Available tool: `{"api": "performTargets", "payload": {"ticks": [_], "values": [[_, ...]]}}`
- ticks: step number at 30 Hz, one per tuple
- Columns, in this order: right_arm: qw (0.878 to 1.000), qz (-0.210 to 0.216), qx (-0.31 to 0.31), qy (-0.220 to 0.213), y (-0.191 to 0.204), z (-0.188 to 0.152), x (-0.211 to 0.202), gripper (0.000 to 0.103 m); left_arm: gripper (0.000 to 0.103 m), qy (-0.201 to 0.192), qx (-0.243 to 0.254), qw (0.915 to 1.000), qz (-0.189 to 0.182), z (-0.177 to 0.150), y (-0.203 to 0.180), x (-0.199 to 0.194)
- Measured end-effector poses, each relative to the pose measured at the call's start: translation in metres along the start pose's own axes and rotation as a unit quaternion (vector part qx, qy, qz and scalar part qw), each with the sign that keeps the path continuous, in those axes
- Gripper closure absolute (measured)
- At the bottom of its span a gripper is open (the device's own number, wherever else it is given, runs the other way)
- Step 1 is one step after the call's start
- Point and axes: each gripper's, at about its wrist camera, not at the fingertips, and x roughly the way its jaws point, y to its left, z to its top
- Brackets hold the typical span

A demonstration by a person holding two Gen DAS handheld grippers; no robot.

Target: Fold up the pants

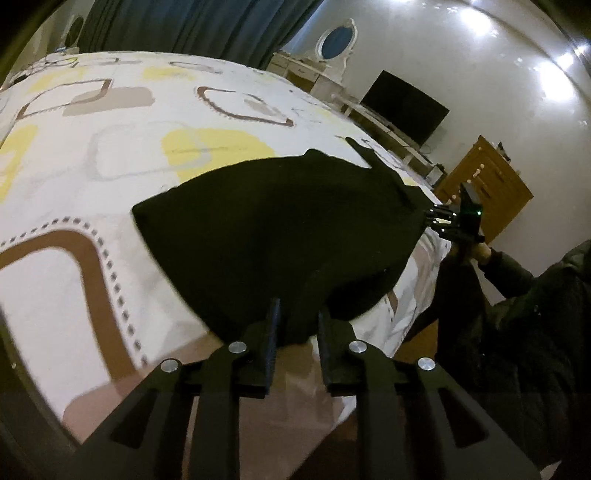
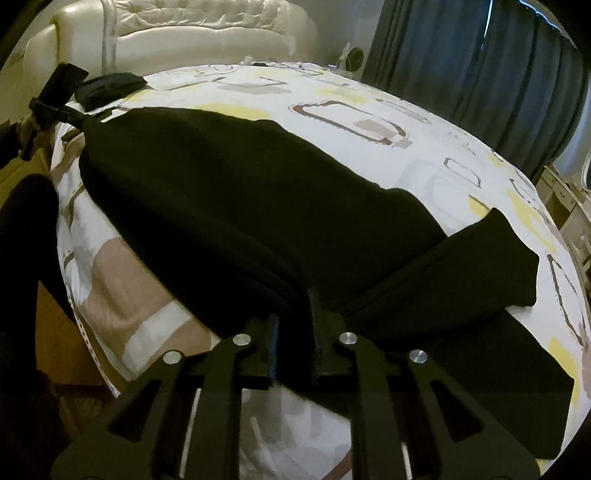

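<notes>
Nearest to us in the left wrist view, our left gripper [image 1: 295,332] has its fingers [image 1: 272,328] pinched onto one end of the black pants [image 1: 277,229], the cloth bunched between them at the near edge of the bed [image 1: 74,295]. In the right wrist view, our right gripper [image 2: 293,332] likewise grips the pants [image 2: 240,206] between its fingers [image 2: 316,325], at the point where a second dark fold [image 2: 480,258] crosses over toward the right. The pants lie stretched along the side of the bed [image 2: 406,110], on a white sheet patterned with yellow and brown shapes. Farther along the cloth we see the other gripper at its far end in each view: the right one [image 1: 443,218] and the left one [image 2: 70,114]. Beyond, a small dark bundle [image 2: 109,86] rests near the cream headboard [image 2: 192,33]. A dark television [image 1: 404,107] and blue curtains [image 1: 192,26] stand at the back.
</notes>
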Motion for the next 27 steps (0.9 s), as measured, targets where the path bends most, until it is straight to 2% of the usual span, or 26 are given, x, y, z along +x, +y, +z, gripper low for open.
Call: {"api": "performTargets", "payload": {"ticks": [6,8,10,12,13,18,20,21,22,23,24,26,27], "values": [[1.0,0.014,0.004,0.004,-0.002,-0.001,-0.002,0.079,0.082,-0.029,-0.023,0.9985,0.041,-0.005,0.007,-0.035],[1.0,0.019,-0.001,0.007,0.001,-0.002,-0.003,0.069,0.082,-0.06,-0.027,0.9967,0.047,0.002,0.003,-0.044],[1.0,0.022,-0.008,0.013,0.005,-0.003,-0.004,0.065,0.079,-0.086,-0.012,0.9954,0.041,0.015,-0.009,-0.044],[1.0,0.02,-0.015,0.018,0.007,-0.004,-0.006,0.063,0.059,-0.093,-0.001,0.9952,0.032,0.03,-0.022,-0.032],[0.999,0.025,-0.013,0.022,0.005,-0.004,-0.008,0.06,0.055,-0.094,0.006,0.9951,0.029,0.036,-0.027,-0.026],[0.999,0.021,0.021,0.016,-0.012,0.001,-0.023,0.06,0.053,-0.068,0.044,0.9967,0.0,0.071,-0.055,0.037],[0.999,0.006,0.044,0.005,-0.031,0.011,-0.031,0.057,0.053,-0.05,0.049,0.9975,-0.002,0.08,-0.059,0.064],[0.998,-0.004,0.061,0.0,-0.046,0.019,-0.033,0.055,0.049,-0.044,0.046,0.998,-0.001,0.083,-0.059,0.077],[0.996,-0.016,0.083,-0.003,-0.063,0.028,-0.033,0.048,0.044,-0.038,0.04,0.9985,-0.001,0.086,-0.057,0.088],[0.994,-0.026,0.105,-0.005,-0.081,0.035,-0.031,0.043,0.035,-0.031,0.029,0.9991,0.007,0.089,-0.055,0.1],[0.99,-0.041,0.135,-0.004,-0.103,0.045,-0.028,0.041,0.03,-0.03,0.022,0.9991,0.019,0.092,-0.054,0.108],[0.977,-0.085,0.197,0.017,-0.148,0.061,-0.015,0.039,0.03,-0.022,0.007,0.9992,0.034,0.094,-0.049,0.123],[0.966,-0.109,0.232,0.033,-0.172,0.07,-0.004,0.039,0.029,-0.019,0.0,0.999,0.041,0.094,-0.047,0.13]]}}
